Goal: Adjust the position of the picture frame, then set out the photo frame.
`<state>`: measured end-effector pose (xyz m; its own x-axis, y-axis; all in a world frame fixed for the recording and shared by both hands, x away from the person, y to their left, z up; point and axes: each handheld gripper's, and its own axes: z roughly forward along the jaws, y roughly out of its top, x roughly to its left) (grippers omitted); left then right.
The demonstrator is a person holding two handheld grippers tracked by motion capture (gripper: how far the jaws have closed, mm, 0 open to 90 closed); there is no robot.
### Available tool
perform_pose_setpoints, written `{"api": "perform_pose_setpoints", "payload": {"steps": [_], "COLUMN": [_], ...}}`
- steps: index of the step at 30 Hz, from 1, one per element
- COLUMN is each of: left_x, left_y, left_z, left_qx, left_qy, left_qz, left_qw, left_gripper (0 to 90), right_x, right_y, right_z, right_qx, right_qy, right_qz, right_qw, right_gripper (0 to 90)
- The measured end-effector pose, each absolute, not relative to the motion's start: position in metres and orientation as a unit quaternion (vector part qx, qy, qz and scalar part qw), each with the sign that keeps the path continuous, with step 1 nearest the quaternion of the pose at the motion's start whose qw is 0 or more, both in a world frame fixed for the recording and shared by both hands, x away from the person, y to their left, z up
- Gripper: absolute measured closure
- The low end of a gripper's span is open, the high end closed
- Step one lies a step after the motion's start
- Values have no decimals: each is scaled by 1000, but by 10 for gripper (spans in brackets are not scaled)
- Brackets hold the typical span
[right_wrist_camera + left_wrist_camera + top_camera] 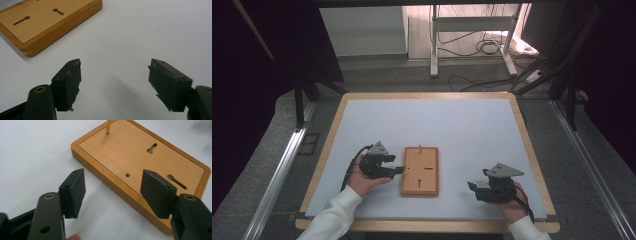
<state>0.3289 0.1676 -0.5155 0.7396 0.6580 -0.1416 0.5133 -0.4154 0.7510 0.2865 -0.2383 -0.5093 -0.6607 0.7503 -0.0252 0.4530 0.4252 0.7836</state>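
Plainly, the flat rectangular honey-coloured wooden board (420, 171) lies on the white bench (462, 130) between the two hands, its long axis running away from the person. It sits just beside the left hand-held gripper (399, 170), to that gripper's right, and well apart from the right hand-held gripper (471, 186), so the left is the nearer. Both stand wide open and hold nothing; the left one's far pad (157, 192) hovers over the board's edge. The board has a raised rim, two keyhole slots, a small round hole and a thin upright brass pin (108, 127) at its far end.
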Motion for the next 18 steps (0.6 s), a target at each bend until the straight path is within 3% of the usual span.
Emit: {"api": "perform_pose_setpoints", "payload": {"steps": [18], "left_x": [328], "left_y": [167], "left_z": [-511], "left_qx": [834], "left_qy": [336], "left_qz": [103], "left_qw": [426], "left_gripper": [329], "right_x": [283], "right_y": [-235], "right_z": [-509], "right_qx": [356], "right_qy": [824], "right_qz": [396], "right_qw": [193], "right_gripper": [257]}}
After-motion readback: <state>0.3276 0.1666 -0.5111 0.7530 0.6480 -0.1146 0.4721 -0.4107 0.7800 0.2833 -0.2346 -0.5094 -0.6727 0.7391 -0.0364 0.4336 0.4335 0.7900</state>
